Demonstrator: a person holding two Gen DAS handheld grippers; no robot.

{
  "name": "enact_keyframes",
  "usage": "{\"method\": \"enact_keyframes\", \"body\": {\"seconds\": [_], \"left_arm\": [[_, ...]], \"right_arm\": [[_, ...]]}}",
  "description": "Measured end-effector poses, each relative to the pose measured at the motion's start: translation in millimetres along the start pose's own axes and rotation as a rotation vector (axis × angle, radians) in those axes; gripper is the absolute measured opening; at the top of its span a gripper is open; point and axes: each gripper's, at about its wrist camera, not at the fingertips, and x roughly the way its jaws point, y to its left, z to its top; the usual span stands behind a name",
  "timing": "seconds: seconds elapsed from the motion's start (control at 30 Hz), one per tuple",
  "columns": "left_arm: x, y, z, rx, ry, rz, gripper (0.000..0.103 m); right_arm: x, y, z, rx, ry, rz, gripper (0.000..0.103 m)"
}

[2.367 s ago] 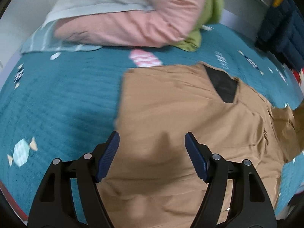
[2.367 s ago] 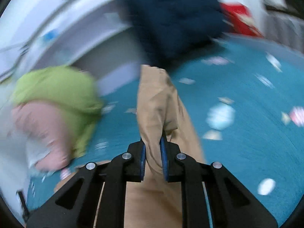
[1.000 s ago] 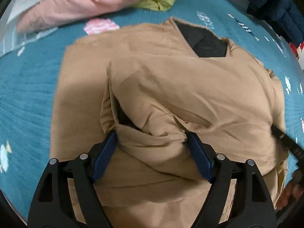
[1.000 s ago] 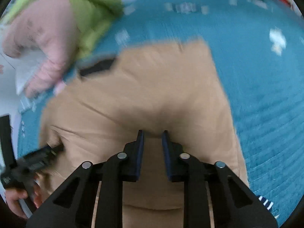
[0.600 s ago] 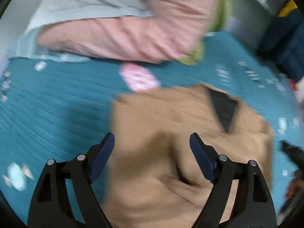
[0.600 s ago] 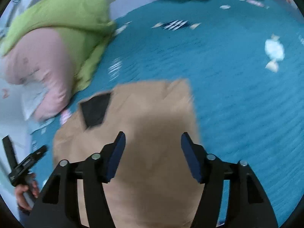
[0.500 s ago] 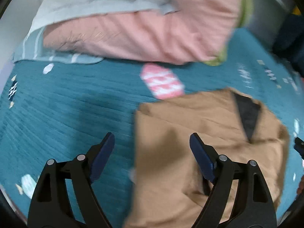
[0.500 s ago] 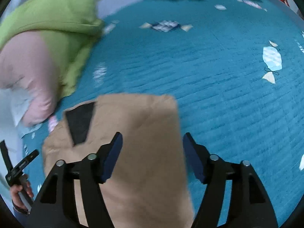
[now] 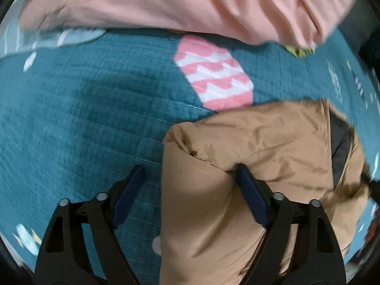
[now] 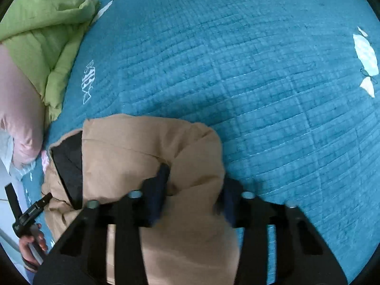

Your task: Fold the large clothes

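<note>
A tan jacket (image 9: pixel 256 156) with a dark lining (image 9: pixel 339 147) lies folded on the teal quilt (image 9: pixel 83 118). My left gripper (image 9: pixel 187 180) is open around the jacket's left folded edge, its right finger pressing into the cloth. In the right wrist view the same jacket (image 10: pixel 147 152) shows its dark lining (image 10: pixel 68 156) at the left. My right gripper (image 10: pixel 194 187) is open around the jacket's right folded edge, its fingers on either side of a raised fold. The left gripper's handle and the hand holding it (image 10: pixel 30 213) show at the far left.
A pink garment (image 9: pixel 190 2) and a green one (image 10: pixel 40 28) are piled at the far side of the quilt. A pink-and-white patch (image 9: pixel 213 73) lies just beyond the jacket. Bare teal quilt (image 10: pixel 273 83) spreads to the right.
Both grippers have come down onto the jacket's two side edges, which bunch up between the open fingers. The right gripper's fingers stand closer together than half a second ago.
</note>
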Motion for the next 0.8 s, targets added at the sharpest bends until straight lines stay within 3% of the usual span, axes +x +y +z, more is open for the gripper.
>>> {"method": "enact_keyframes", "body": {"seconds": [0.03,0.1,0.17,0.27,0.47,0.6,0.8], "left_arm": [[-3,-4,0,0.022,-0.001,-0.024,0.049],[-13,-13,0,0.063,-0.04,-0.02,0.028],[-32,-21,-1,0.091,-0.139,-0.015,0.021],[-61,-27,-1,0.087,-0.242,-0.068,0.019],[-121,-23,-11,0.07,-0.371,-0.181,0.019],[-157,-3,-39,0.129,-0.408,-0.183,0.019],[-202,17,-112,0.201,-0.443,-0.188,0.018]], "right_arm": [[-4,-3,0,0.005,-0.011,0.021,0.021],[-15,-1,-1,-0.019,-0.047,0.036,0.015],[-31,5,-2,-0.051,-0.094,0.049,0.013],[-58,17,-1,-0.071,-0.171,0.098,0.012],[-123,47,-17,-0.166,-0.343,0.182,0.012],[-156,52,-45,-0.206,-0.389,0.22,0.012],[-189,40,-101,-0.223,-0.385,0.253,0.012]]}}
